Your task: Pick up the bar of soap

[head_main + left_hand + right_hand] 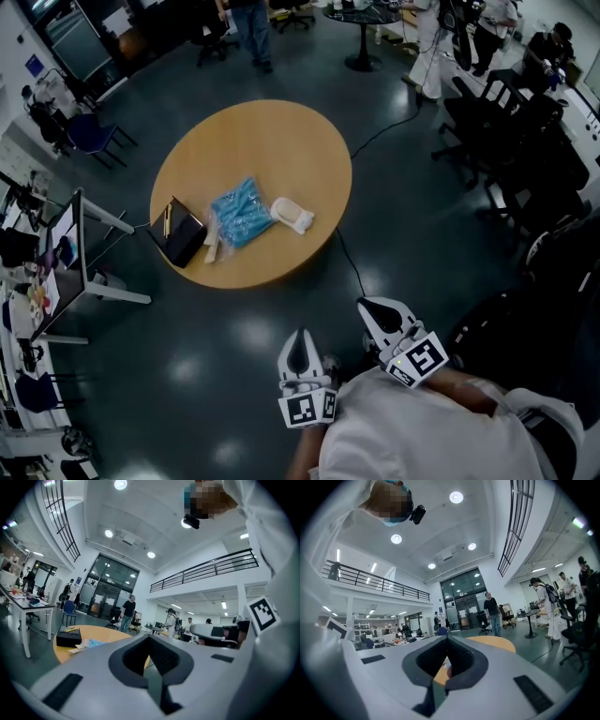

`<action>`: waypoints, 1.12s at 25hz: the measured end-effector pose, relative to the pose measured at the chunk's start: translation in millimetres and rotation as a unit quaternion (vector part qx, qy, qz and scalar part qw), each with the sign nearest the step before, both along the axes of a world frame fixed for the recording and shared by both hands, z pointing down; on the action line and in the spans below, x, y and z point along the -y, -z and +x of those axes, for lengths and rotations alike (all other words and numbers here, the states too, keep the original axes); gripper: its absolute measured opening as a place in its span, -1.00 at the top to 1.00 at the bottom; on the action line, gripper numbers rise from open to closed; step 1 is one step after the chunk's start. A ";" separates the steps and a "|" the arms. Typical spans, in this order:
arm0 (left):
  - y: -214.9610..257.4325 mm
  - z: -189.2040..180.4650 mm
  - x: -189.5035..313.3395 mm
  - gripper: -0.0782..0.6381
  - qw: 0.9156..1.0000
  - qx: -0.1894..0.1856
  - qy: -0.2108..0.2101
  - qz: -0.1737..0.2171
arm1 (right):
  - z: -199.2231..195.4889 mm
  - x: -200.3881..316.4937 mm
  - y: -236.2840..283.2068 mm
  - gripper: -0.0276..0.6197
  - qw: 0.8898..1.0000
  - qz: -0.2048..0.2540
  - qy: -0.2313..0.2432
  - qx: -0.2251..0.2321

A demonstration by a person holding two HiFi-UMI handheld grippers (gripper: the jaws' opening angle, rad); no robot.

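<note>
Left tongs (pixel 300 339) and right tongs (pixel 375 314), both clenched and empty, held well short of table (pixel 281 131); soap (pixel 292 215) at table's 4 o'clock, beside blue bag (pixel 239 211); risk: unopened jaws would likely shove soap off the near edge.

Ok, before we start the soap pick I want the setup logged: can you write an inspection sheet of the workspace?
Surface: round wooden table, things grouped on its near side.
Job's things: white bar of soap, lying right of the packet, untouched.
Clutter: blue packet in clear wrap; black box at the table's left edge.
Grippers: left gripper and right gripper both shut, empty, held near the person's body, away from the table.
Cables: black cable on the floor beside the table.
Surroundings: office chairs; people standing beyond the table.
</note>
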State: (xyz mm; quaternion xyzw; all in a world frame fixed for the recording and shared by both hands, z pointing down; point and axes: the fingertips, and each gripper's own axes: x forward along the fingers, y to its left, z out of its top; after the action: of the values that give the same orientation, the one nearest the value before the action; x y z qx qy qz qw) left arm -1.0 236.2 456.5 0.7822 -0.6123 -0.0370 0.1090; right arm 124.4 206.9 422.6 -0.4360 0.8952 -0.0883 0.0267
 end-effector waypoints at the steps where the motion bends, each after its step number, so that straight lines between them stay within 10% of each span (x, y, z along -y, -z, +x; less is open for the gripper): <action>1: -1.9 2.0 1.2 0.76 1.000 -0.001 0.005 -0.003 | 3.0 1.2 -2.0 0.87 1.000 -0.002 0.002 -0.002; 16: -16.8 -9.1 61.7 0.76 0.997 0.014 0.073 -0.024 | 2.8 77.6 -21.9 0.87 0.999 0.000 0.045 -0.016; 28: -8.6 -90.9 241.6 0.76 0.999 0.026 -0.009 0.018 | -73.5 220.4 -41.7 0.87 0.999 0.001 -0.001 -0.036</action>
State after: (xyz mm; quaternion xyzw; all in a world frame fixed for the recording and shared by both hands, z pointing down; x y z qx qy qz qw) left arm -91.8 -5.4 465.1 0.7900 -0.6074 -0.0267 0.0795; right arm 50.9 -13.5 464.3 -0.4397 0.8953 -0.0712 -0.0050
